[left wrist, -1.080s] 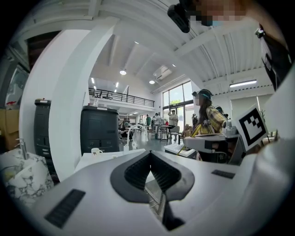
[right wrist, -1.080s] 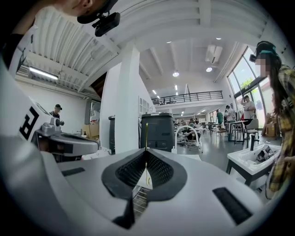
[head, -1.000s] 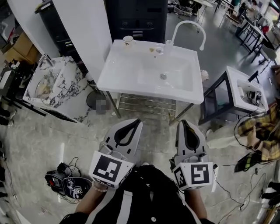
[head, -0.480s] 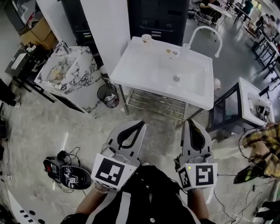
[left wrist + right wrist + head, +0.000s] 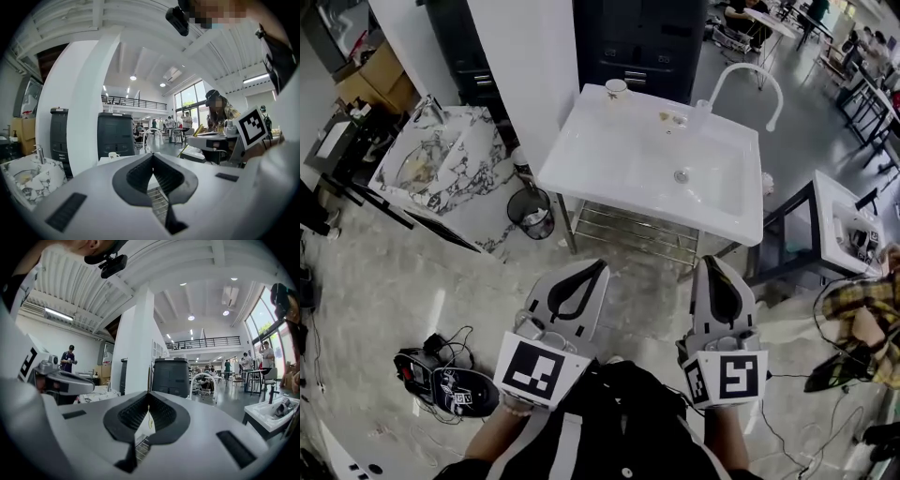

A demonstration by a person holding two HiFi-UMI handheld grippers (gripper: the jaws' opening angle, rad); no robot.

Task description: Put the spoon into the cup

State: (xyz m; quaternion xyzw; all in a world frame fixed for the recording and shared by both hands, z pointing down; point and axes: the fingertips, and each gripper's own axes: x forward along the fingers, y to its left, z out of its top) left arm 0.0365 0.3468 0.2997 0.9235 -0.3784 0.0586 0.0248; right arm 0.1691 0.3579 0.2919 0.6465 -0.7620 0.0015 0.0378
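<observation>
A white cup (image 5: 617,88) stands on the far left corner of the white sink table (image 5: 581,169); the left gripper view also shows the cup (image 5: 113,154). Near the faucet (image 5: 750,75) a small yellowish thing (image 5: 672,118) lies on the rim, too small to tell if it is the spoon. My left gripper (image 5: 602,263) (image 5: 152,155) and right gripper (image 5: 710,261) (image 5: 149,393) are held level over the floor, well short of the table. Both are shut, jaws meeting at the tips, with nothing between them.
A marble basin (image 5: 431,159) and a black bin (image 5: 532,214) stand left of the table, with a white pillar (image 5: 525,66) and a dark cabinet (image 5: 628,37) behind. A smaller sink stand (image 5: 839,202) is at the right. Cables and a device (image 5: 441,389) lie on the floor.
The head view has swung, so the sink table now sits further right and slightly closer. Both grippers stay shut and empty, low in the view, shifted a little to the right.
</observation>
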